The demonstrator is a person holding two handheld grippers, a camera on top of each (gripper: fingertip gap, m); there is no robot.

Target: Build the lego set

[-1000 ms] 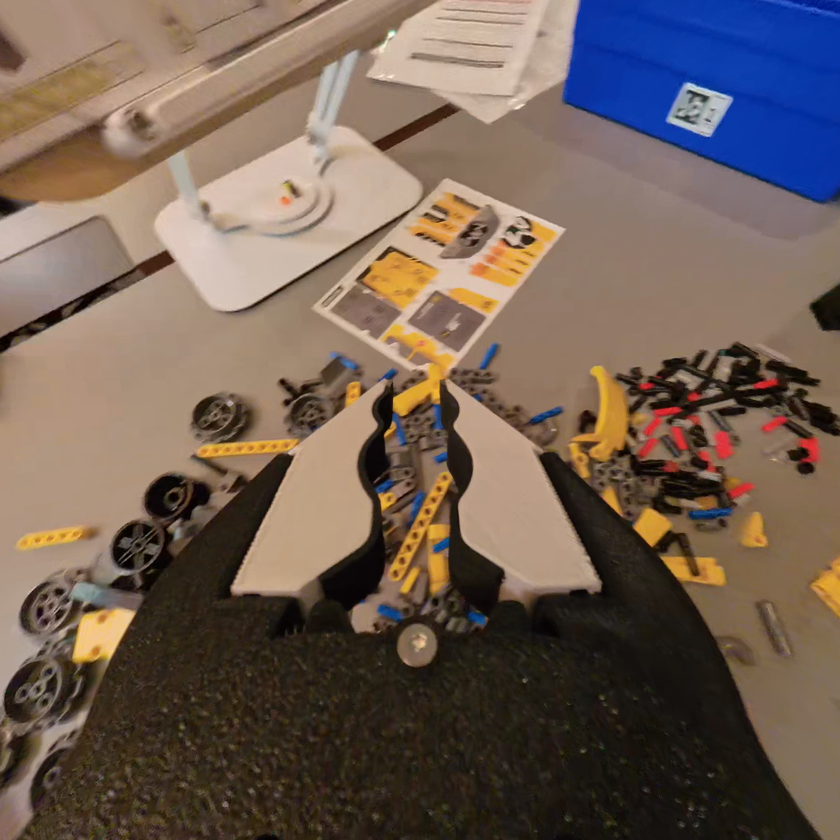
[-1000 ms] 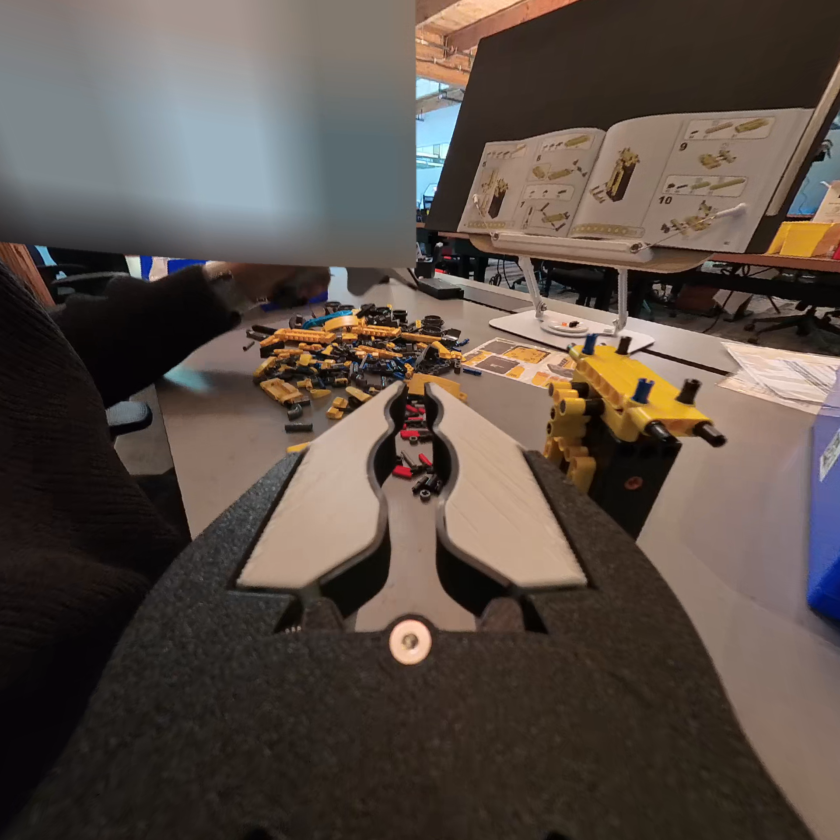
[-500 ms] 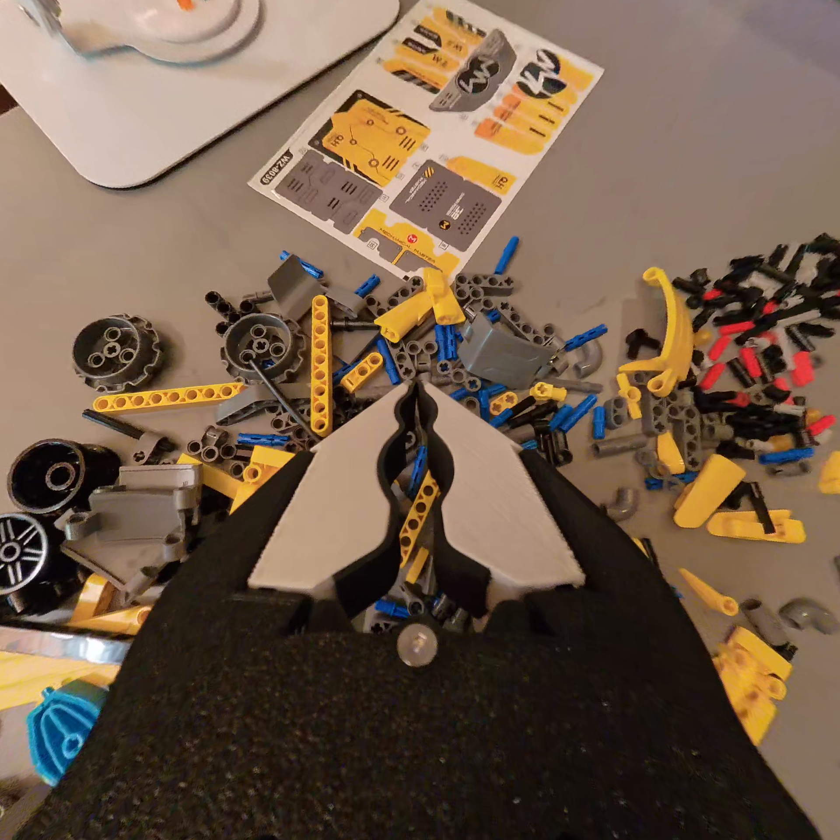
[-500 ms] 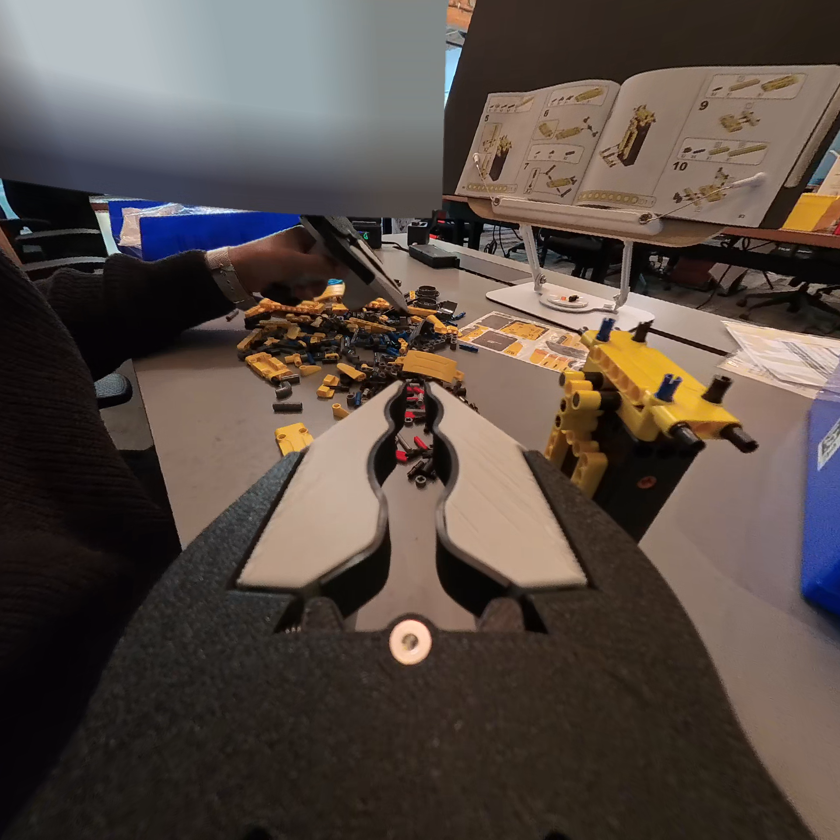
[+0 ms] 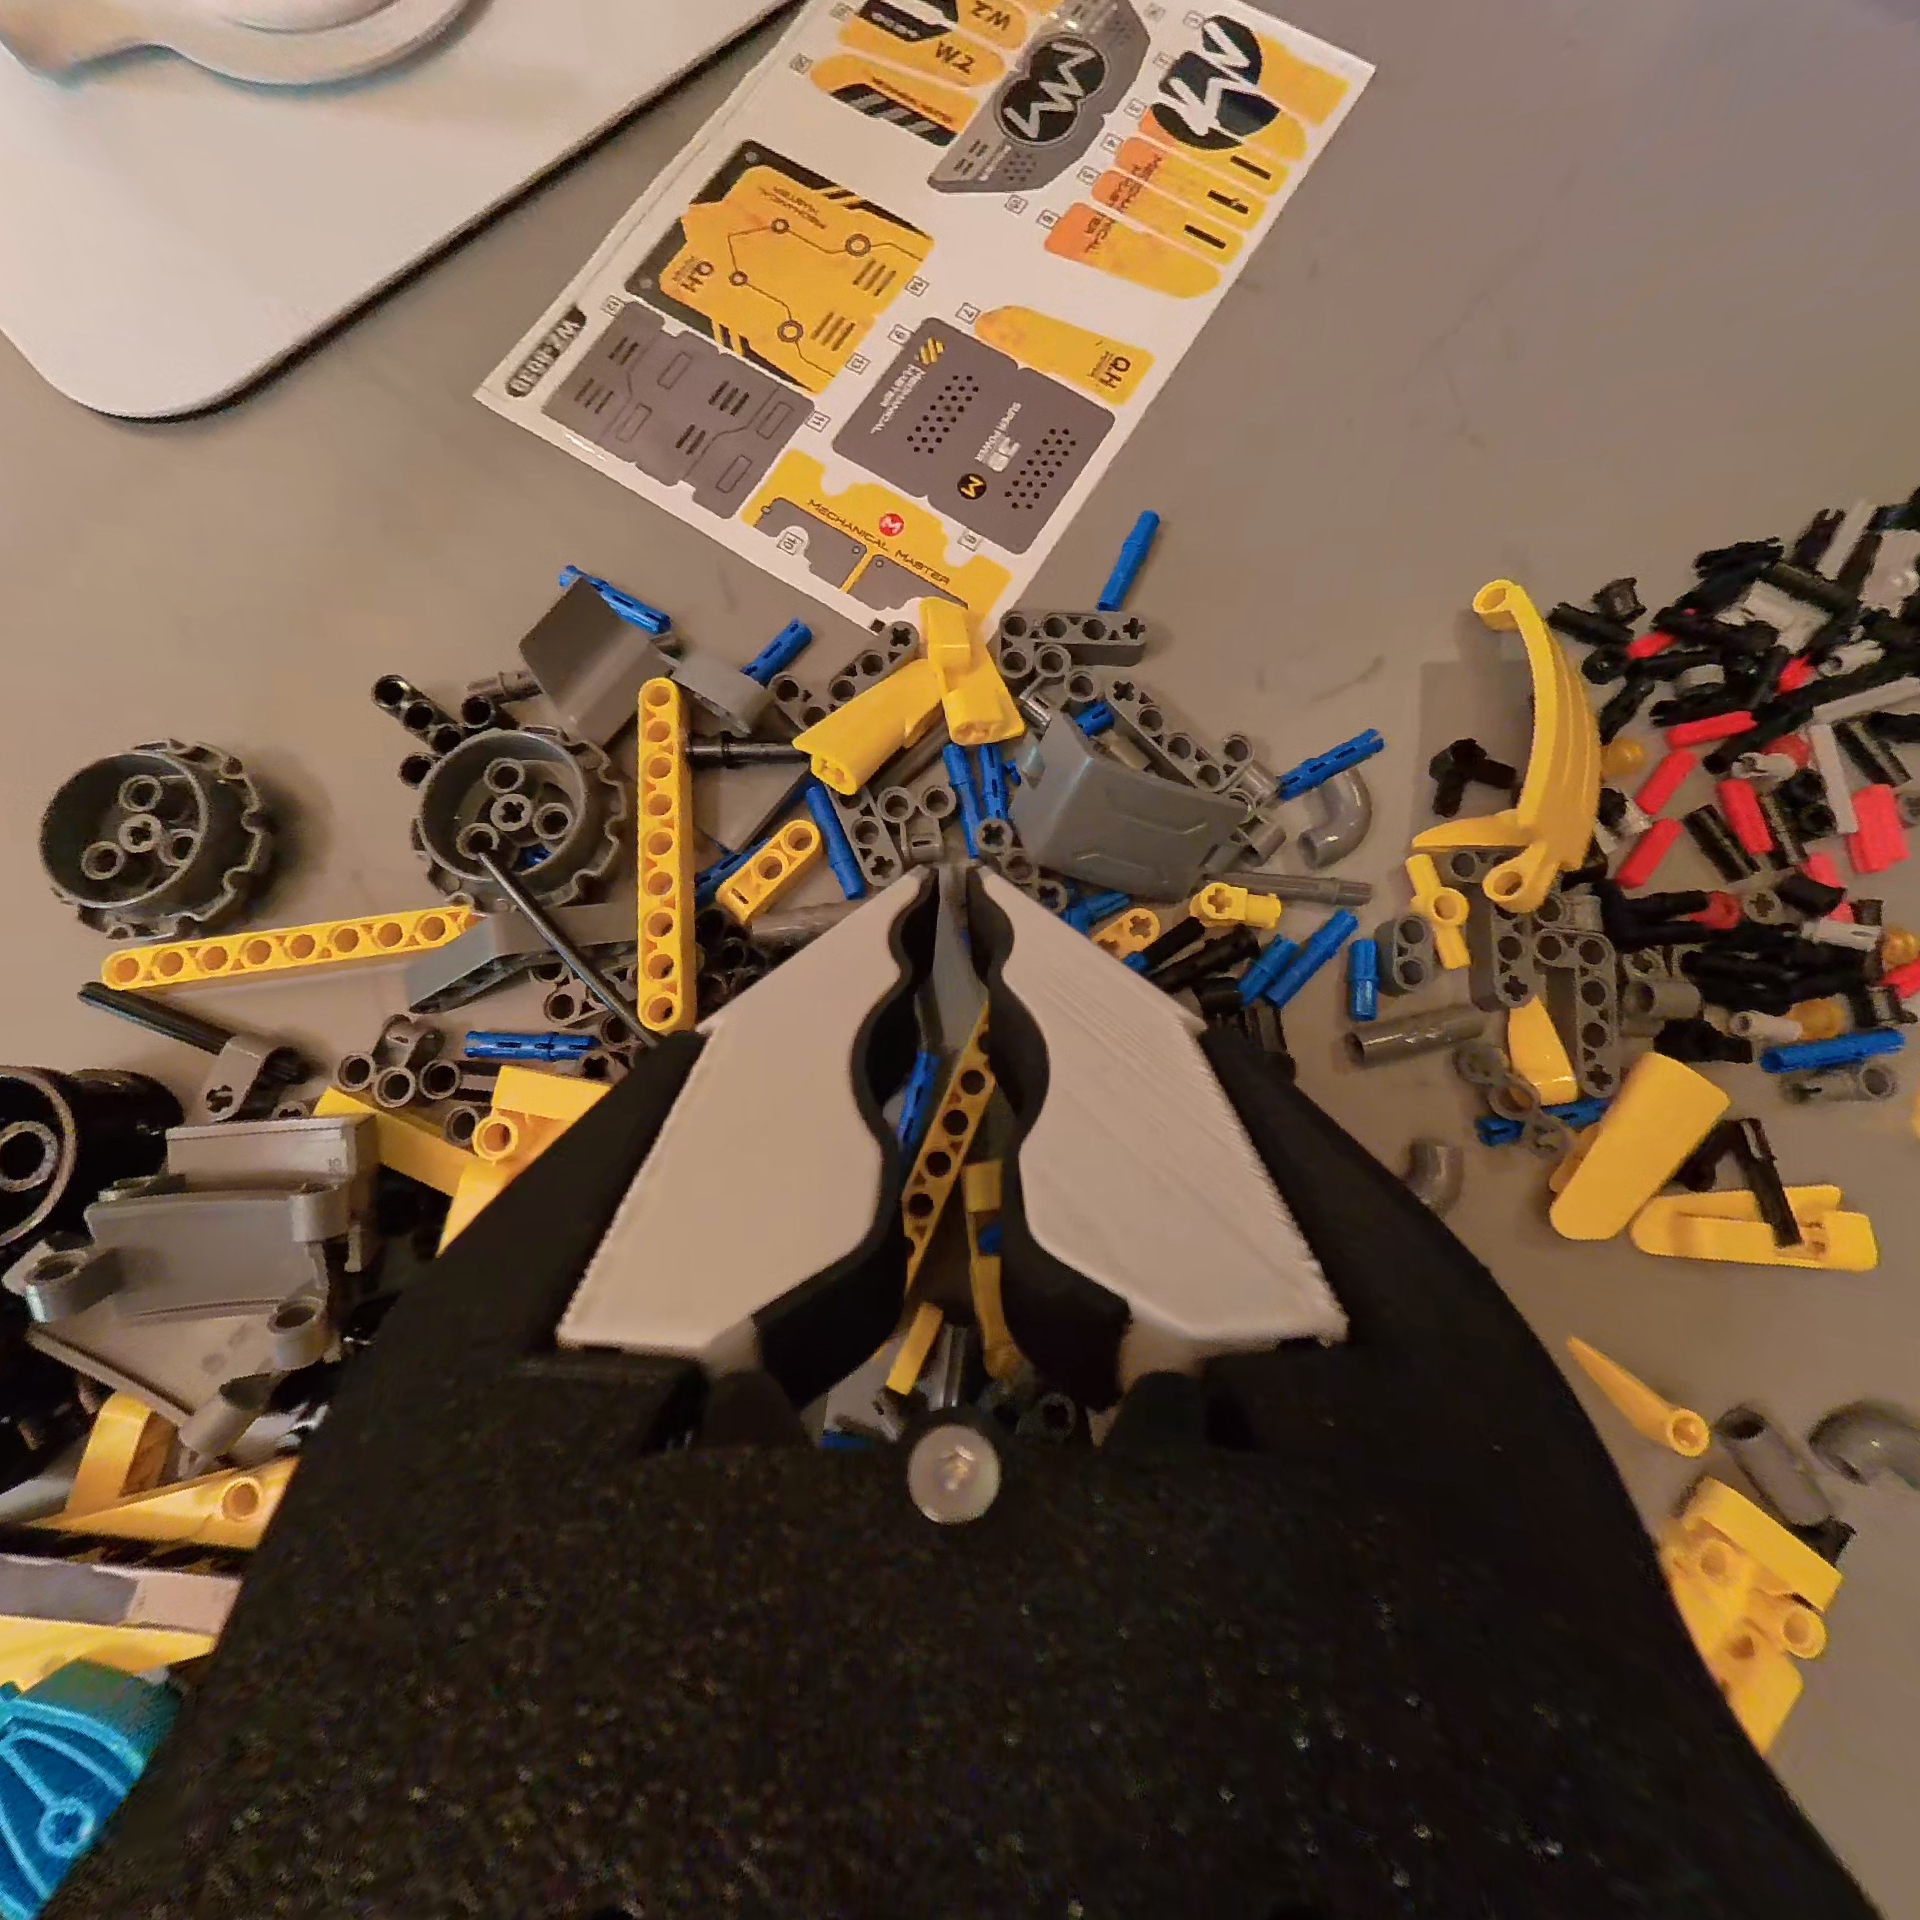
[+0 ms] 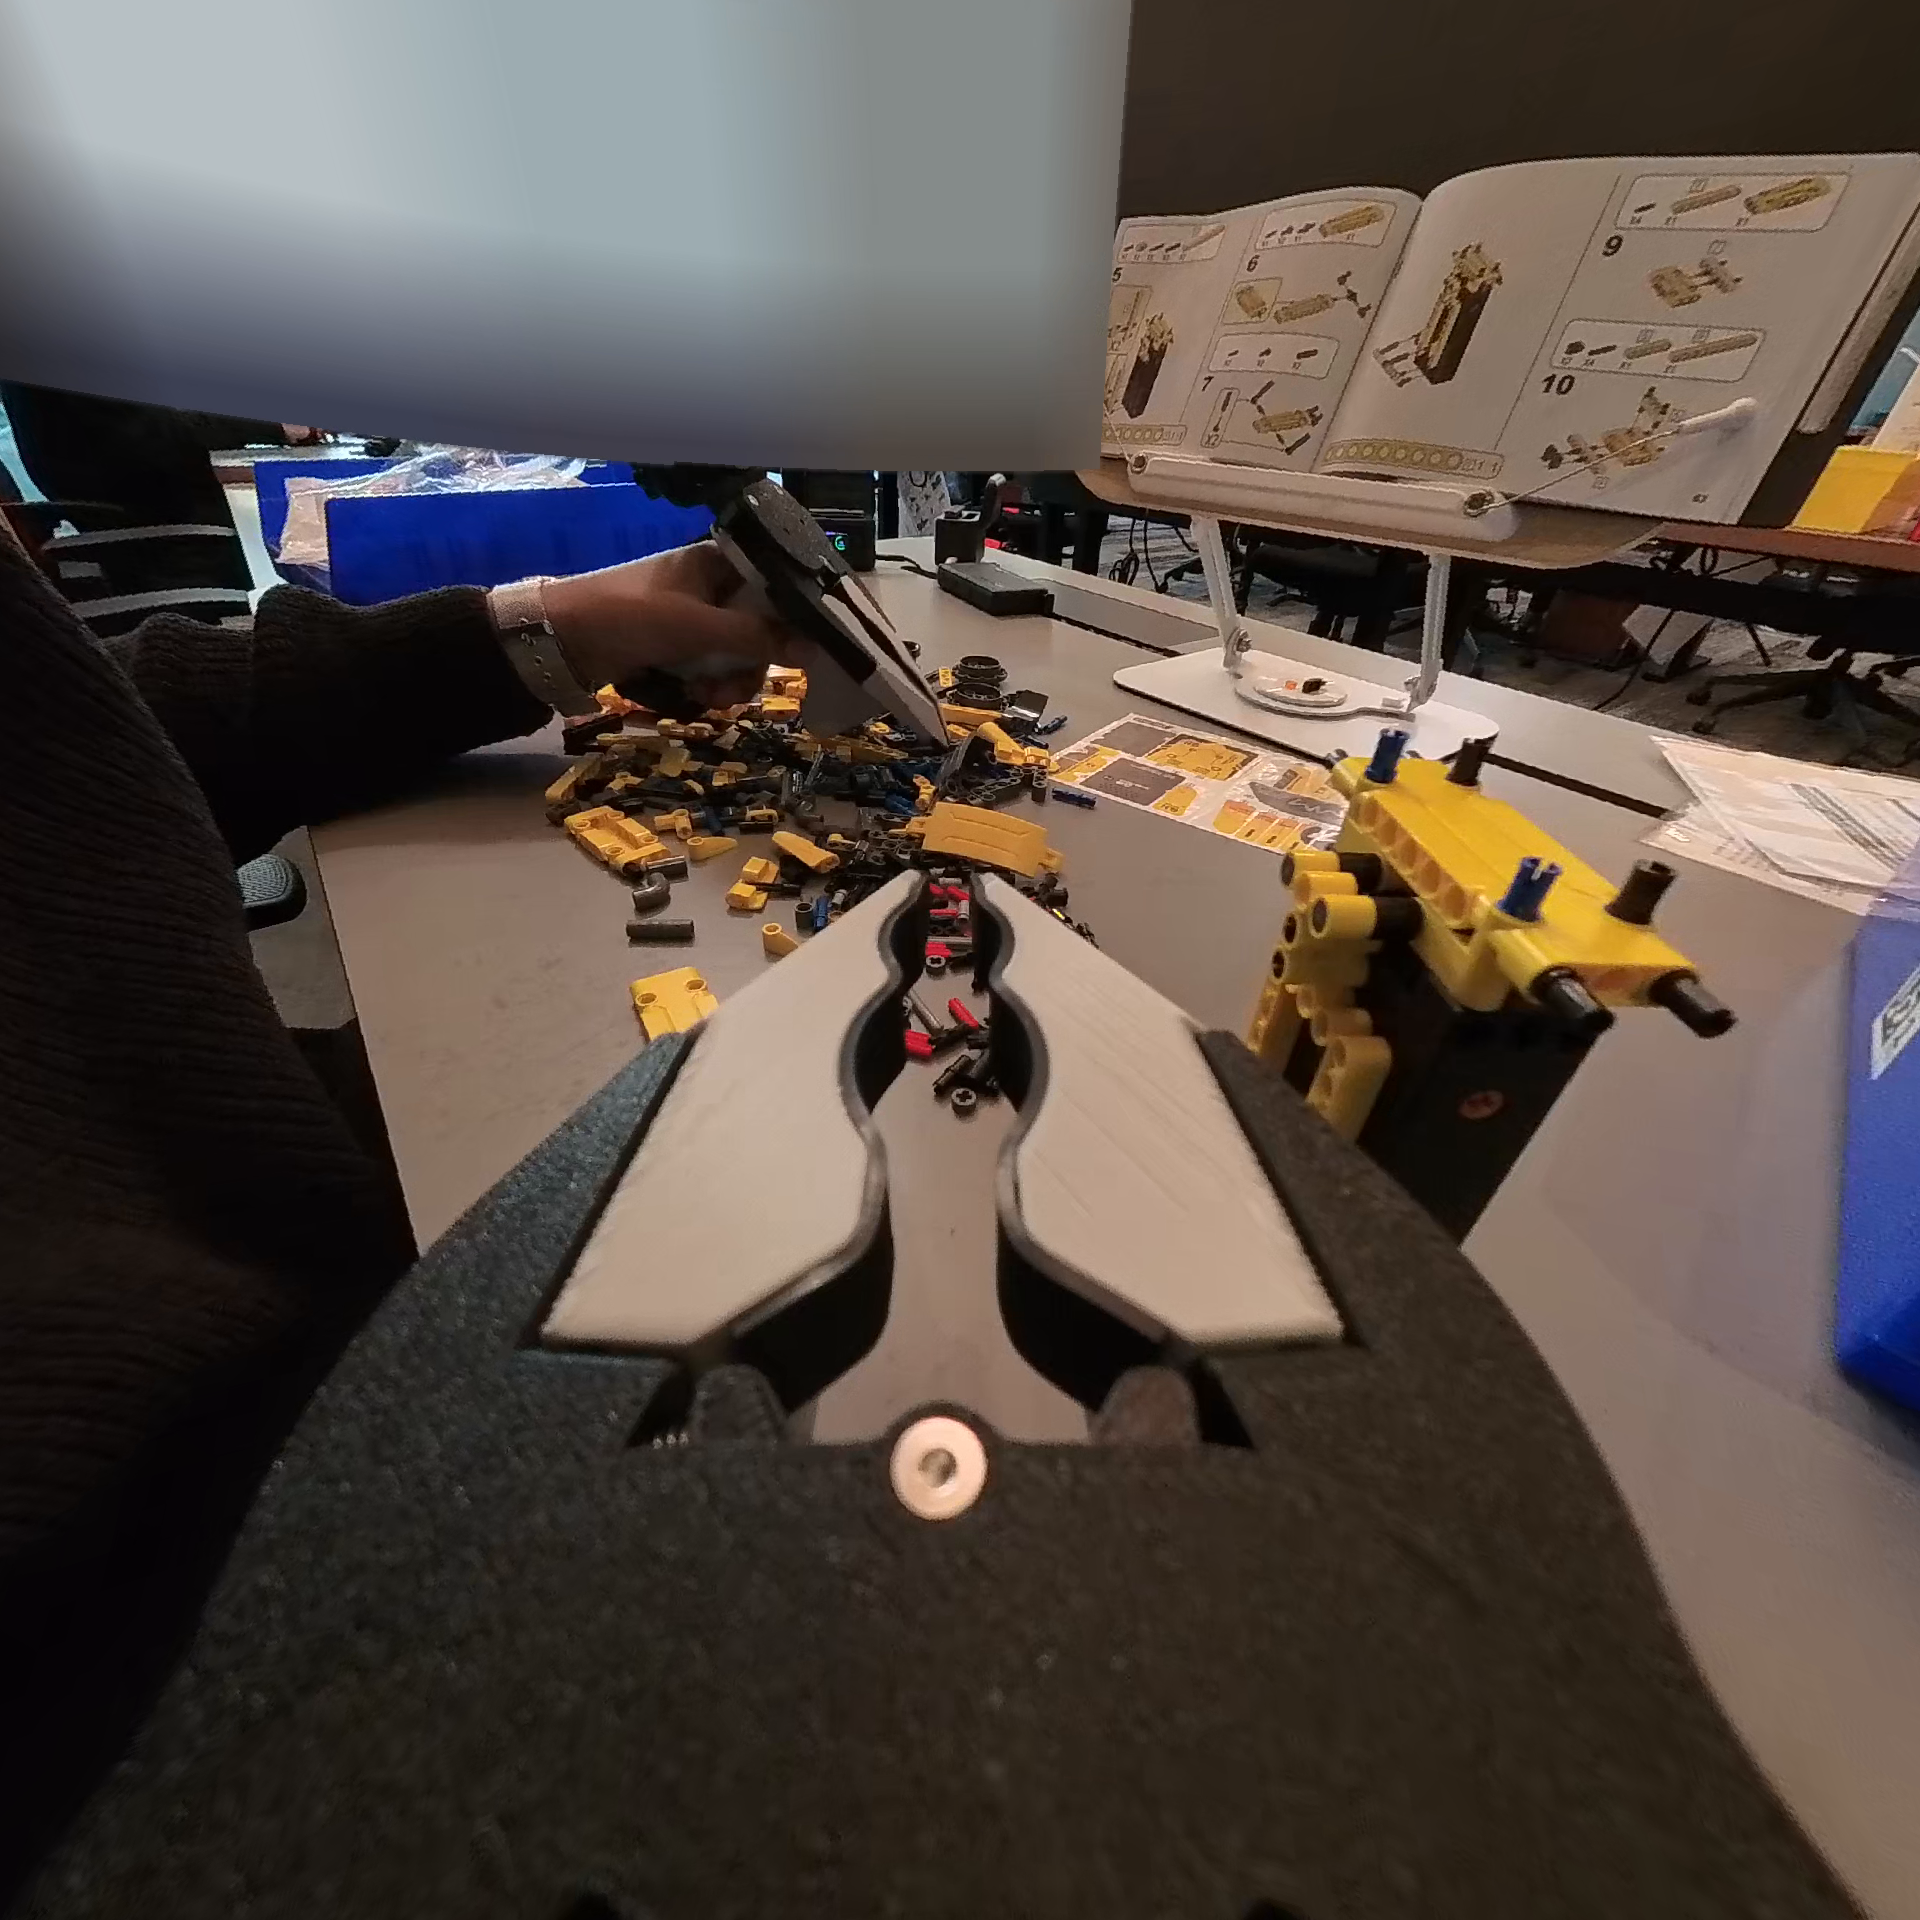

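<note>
My left gripper (image 5: 954, 883) is tipped down into a pile of yellow, grey and blue building pieces (image 5: 935, 748) on the grey table (image 5: 260, 540). Its jaws are almost together. A thin grey strip shows between them; I cannot tell whether it is pinched. A grey panel (image 5: 1127, 826) lies just right of the tips and a long yellow beam (image 5: 662, 852) to the left. The right wrist view shows this left gripper (image 6: 935, 732) held by a hand (image 6: 665, 623). My right gripper (image 6: 951, 883) is nearly closed and empty, hovering left of a yellow and black assembly (image 6: 1455, 914).
A sticker sheet (image 5: 914, 312) lies beyond the pile. Grey wheels (image 5: 156, 831) sit at the left, red and black pins (image 5: 1766, 779) at the right. An open instruction booklet (image 6: 1455, 332) rests on a white stand (image 6: 1299, 696). A blue bin (image 6: 1881, 1143) stands at the right edge. My hands' fingertips stand some 30 centimeters from each other.
My left gripper has dropped toward the pile, moved forward and closed its jaws from a clear gap to nearly together. My right gripper has kept its width and shifted only slightly.
</note>
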